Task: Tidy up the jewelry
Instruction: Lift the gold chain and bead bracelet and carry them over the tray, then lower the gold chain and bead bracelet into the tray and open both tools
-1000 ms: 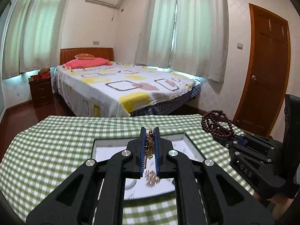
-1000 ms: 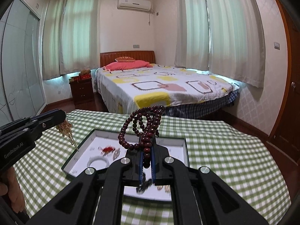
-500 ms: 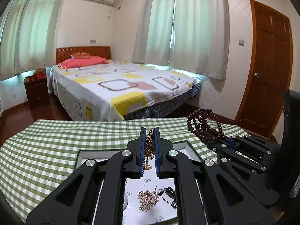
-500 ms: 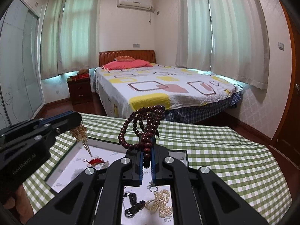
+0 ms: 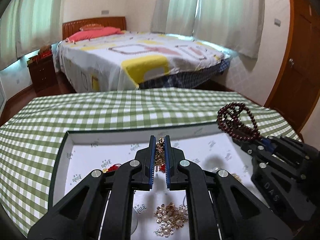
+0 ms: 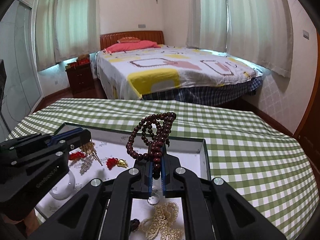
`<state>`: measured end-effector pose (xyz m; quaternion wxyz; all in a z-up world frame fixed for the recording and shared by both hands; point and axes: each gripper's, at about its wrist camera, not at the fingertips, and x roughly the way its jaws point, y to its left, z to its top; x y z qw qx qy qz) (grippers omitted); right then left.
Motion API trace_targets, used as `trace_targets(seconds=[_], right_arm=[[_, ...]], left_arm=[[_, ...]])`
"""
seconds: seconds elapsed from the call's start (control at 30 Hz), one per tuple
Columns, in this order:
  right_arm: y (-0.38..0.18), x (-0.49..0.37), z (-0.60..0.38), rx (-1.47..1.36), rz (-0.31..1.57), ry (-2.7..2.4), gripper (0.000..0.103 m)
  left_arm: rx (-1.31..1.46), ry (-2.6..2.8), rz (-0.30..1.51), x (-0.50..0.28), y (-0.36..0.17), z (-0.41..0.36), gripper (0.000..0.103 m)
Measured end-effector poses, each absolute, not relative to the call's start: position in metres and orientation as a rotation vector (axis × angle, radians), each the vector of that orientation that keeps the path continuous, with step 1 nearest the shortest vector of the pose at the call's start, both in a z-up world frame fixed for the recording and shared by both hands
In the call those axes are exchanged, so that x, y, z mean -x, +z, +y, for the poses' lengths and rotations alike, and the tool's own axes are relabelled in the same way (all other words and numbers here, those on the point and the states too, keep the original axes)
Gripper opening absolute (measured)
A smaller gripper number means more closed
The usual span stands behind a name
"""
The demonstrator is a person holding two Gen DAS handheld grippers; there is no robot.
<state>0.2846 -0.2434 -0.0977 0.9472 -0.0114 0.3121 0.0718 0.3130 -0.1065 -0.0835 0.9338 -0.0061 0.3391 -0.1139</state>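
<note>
Left gripper (image 5: 160, 158) pinches a gold chain (image 5: 159, 154) between its pads, and the chain's loose end dangles just under the tips over the tray (image 5: 60, 160). Right gripper (image 6: 157, 163) is clamped on a dark bead string (image 6: 154, 136), whose loops stand up above and ahead of its tips. Both tools point down over the white floor of the tray, which sits on a green checked cloth (image 6: 250, 140).

Below the left tool, near its base, lies a gold and pearl brooch (image 5: 172, 220); ahead and to its left are red tassels (image 6: 77, 156). Under the right tool sits a pearl strand (image 6: 164, 220), and a pale bangle (image 6: 62, 190) lies off to its left.

Tangling looks like the main risk. If the chain is let go where it hangs, it would likely fall across the tassels or the brooch and snag. The bead loops, if dropped straight down, would probably pile onto the pearls and mix two strands. The tools also work side by side over one tray, so a careless swing could knock them together or shove the tray across the cloth.
</note>
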Motion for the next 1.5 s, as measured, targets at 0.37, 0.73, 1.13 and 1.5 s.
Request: trace_targets(seconds=[0.37,0.73,1.13,1.5], right_arm=[[-0.12,-0.306,-0.246,0.029,0.751,0.127,0.007],[-0.128,-0.311,-0.248,0.011,0.803,0.123,0.007],[-0.126,-0.309,-0.25,0.001,0.793,0.117,0.03],[-0.115,-0.293,-0.254,-0.001,0.735,0.086,0.067]], left_arm=[[-0.004,-0.206,0.806,-0.335,-0.104,-0.113,0.009],[-0.029,-0.198,0.841,-0.339,-0.109,-0.118,0.009],[-0.032,-0.177,0.814,-0.335,-0.104,-0.116,0.037],[-0.038,-0.125,0.761,-0.319,-0.092,-0.105,0.072]])
